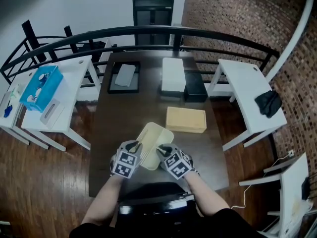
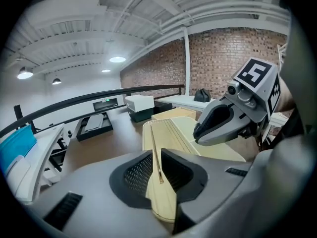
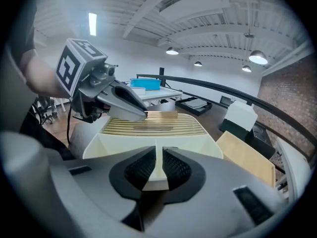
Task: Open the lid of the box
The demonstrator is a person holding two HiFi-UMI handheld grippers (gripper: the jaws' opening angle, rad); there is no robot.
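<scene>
A cream box (image 1: 157, 139) is held above the near part of the dark table (image 1: 124, 118), between my two grippers. Its ribbed lid (image 3: 153, 124) stands partly lifted from the box body (image 3: 188, 145). My left gripper (image 1: 136, 146) is at the lid's left edge. In the left gripper view the lid's thin edge (image 2: 156, 155) runs between the jaws of the left gripper (image 2: 157, 175), with a little space on either side. My right gripper (image 3: 158, 170) is shut on a thin upright wall (image 3: 158, 157) at the box's near rim. The right gripper (image 1: 162, 149) holds the box from the right.
A tan closed box (image 1: 185, 119) lies just beyond the held box. Farther back are a white box (image 1: 173, 74), a black box (image 1: 195, 88) and a black tray (image 1: 124, 77). White side tables flank the table; the left one carries a blue box (image 1: 40, 87).
</scene>
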